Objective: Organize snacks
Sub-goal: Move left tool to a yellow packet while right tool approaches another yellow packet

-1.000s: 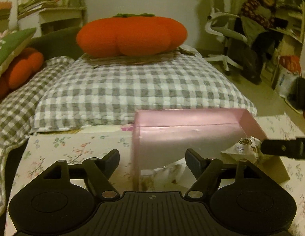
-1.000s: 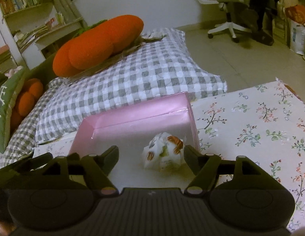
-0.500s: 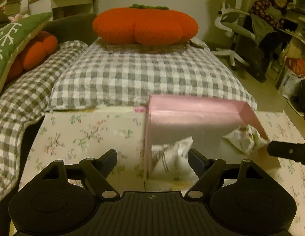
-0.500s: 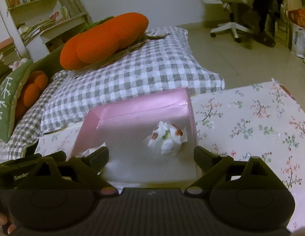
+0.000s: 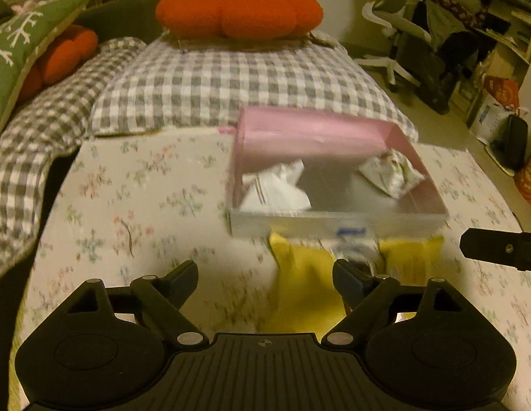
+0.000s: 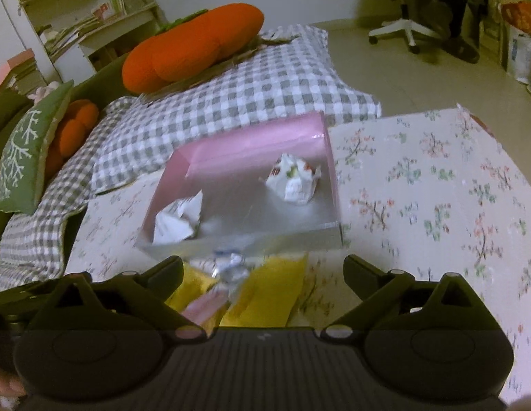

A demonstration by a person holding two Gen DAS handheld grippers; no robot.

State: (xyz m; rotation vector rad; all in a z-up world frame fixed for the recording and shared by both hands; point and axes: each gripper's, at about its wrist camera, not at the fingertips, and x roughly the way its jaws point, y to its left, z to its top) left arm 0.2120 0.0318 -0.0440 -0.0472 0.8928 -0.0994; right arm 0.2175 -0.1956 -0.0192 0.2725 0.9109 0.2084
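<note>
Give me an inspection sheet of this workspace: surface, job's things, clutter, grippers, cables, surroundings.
Surface: floral cloth over the table.
Job's things: pink box holding two white snack packs; yellow packets and a crinkled wrapper lie outside, by its near wall.
Clutter: nothing seen.
Grippers: left gripper opening, nothing held; right gripper opening, nothing held, over the yellow packets.
Cables: nothing seen.
Surroundings: checked bedding, orange cushion, green pillow, office chair, bookshelves.
</note>
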